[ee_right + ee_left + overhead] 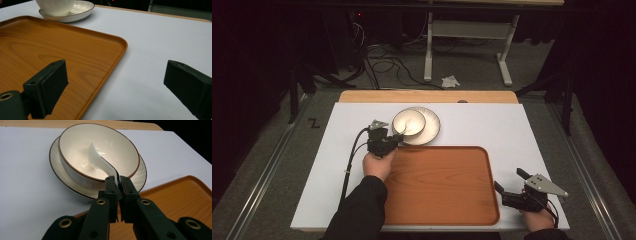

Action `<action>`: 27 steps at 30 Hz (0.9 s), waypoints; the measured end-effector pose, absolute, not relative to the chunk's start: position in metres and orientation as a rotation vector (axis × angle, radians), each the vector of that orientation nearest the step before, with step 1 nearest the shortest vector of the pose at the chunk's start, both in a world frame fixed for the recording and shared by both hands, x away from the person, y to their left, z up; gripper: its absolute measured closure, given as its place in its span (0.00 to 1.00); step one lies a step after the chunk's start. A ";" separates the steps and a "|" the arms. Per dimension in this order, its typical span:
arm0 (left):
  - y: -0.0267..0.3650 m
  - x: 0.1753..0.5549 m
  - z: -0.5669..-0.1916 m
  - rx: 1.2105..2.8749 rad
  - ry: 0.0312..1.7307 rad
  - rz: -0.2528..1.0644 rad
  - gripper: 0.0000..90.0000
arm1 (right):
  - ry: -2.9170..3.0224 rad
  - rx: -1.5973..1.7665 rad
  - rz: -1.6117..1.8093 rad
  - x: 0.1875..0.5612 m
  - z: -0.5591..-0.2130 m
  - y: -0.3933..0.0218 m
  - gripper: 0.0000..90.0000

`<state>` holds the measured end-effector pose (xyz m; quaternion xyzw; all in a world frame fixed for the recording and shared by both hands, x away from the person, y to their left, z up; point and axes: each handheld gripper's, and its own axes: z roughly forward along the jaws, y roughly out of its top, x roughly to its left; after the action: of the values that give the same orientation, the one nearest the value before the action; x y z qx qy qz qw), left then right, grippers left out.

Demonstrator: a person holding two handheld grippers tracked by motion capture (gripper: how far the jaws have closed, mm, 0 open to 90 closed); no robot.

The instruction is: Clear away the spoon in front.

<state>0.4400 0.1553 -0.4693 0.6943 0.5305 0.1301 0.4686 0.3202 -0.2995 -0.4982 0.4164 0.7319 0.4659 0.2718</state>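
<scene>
A cream bowl (82, 150) with a brown rim sits on a ridged plate (143, 173) on the white table top. A white ceramic spoon (100, 161) lies in the bowl, its handle over the near rim. My left gripper (118, 182) is shut on that handle; from above it (398, 138) sits just left of the bowl (408, 121) and plate (432, 131). My right gripper (117, 82) is open with nothing between its jaws, hovering over the tray's right edge; in the high view it (508, 181) is at the table's front right.
A wooden tray (442, 182) with nothing on it lies in front of the plate, between my two hands; its corner (75, 57) passes under my right gripper. White table surface (517, 130) extends right of the tray. A wooden strip (427, 96) runs along the far edge.
</scene>
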 end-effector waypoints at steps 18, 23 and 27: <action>0.162 0.418 -0.447 1.696 1.152 0.377 0.96 | 1.968 1.121 1.257 0.320 -0.498 -0.300 0.07; 0.164 0.403 -0.438 1.686 1.090 0.371 0.96 | 1.968 1.122 1.259 0.320 -0.498 -0.299 0.07; 0.165 0.387 -0.432 1.687 1.040 0.370 0.96 | 1.970 1.123 1.259 0.319 -0.498 -0.298 0.07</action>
<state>0.3874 0.1648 -0.4318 0.7076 0.4365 0.1554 0.5335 0.3195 -0.2982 -0.4978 0.4168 0.7312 0.4672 0.2709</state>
